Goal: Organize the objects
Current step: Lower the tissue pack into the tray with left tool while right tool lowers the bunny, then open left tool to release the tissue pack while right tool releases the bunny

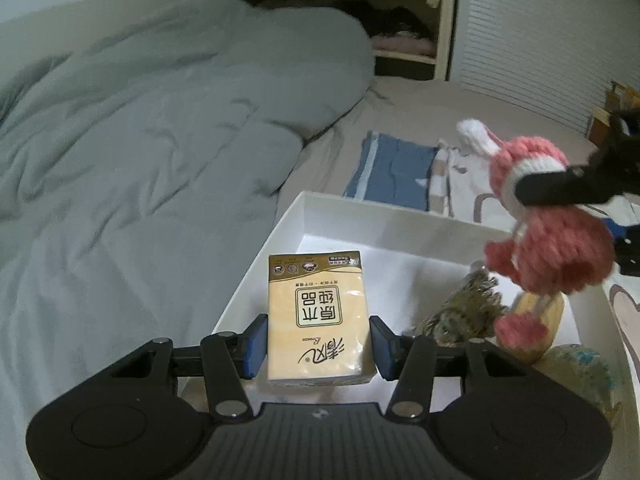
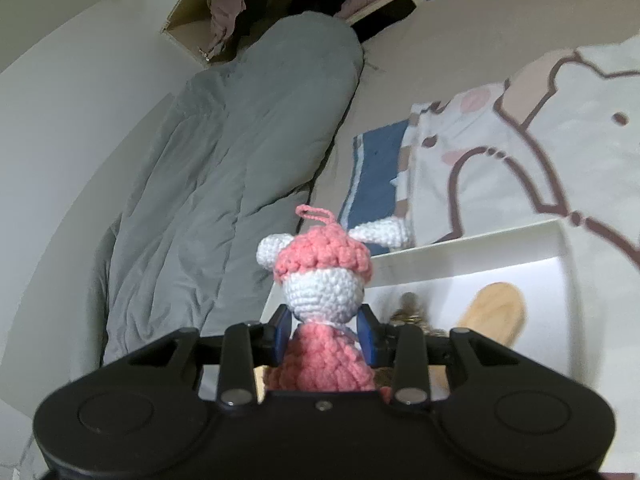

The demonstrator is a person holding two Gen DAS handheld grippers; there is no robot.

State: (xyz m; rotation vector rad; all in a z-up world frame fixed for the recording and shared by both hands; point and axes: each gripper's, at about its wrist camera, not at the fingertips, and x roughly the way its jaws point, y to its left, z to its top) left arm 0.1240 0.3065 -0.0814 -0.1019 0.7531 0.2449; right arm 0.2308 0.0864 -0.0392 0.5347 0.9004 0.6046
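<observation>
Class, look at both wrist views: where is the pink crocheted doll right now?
The pink crocheted doll is held in the right gripper, hanging above the white box's right half, over the wooden piece.

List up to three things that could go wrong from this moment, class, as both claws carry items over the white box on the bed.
1. The right claw pinches the soft crochet doll near its neck; the body dangles above the wooden piece and could slip or snag on the way down.
2. The left claw grips only the near end of the tissue pack, so it may tilt on release.
3. The white box sits on soft bedding and might shift if bumped.
</observation>
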